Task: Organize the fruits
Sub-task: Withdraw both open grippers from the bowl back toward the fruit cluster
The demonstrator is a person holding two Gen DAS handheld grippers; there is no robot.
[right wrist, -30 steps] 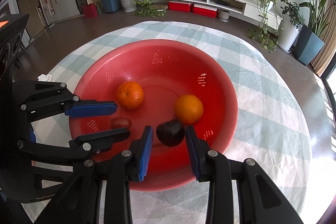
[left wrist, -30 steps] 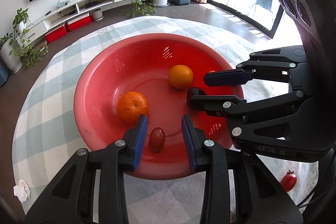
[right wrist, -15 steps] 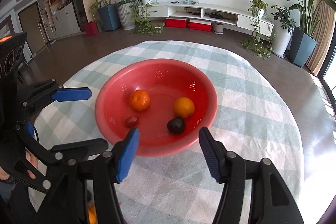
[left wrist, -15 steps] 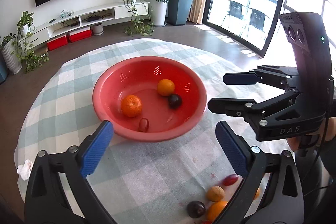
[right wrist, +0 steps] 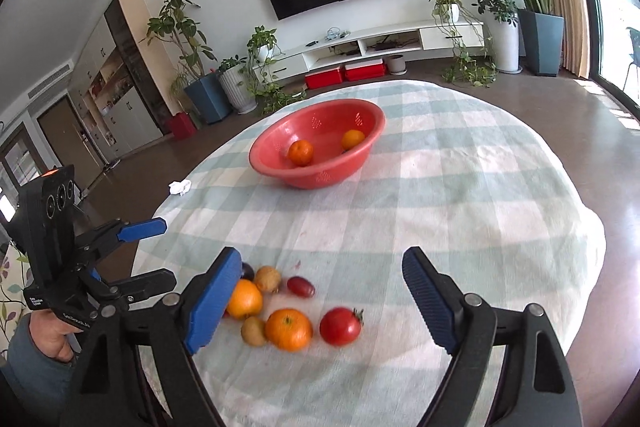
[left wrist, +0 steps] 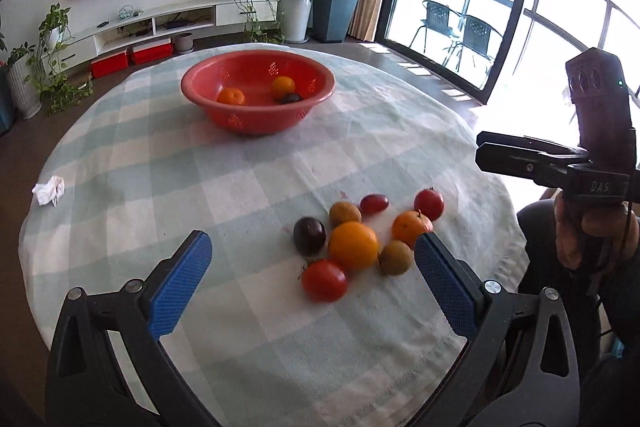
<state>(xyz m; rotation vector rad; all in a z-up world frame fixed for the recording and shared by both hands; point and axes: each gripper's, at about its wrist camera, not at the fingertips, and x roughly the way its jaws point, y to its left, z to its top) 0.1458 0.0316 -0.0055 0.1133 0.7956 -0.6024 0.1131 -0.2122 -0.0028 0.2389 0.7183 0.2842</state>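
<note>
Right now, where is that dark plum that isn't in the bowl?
In the left wrist view, the dark plum lies on the checked tablecloth at the left edge of the loose fruit pile, beside the big orange and above the tomato.

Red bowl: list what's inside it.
The red bowl holds a mandarin, an orange and a dark plum. Its near wall hides the bottom, so anything lying low there cannot be seen.
</note>
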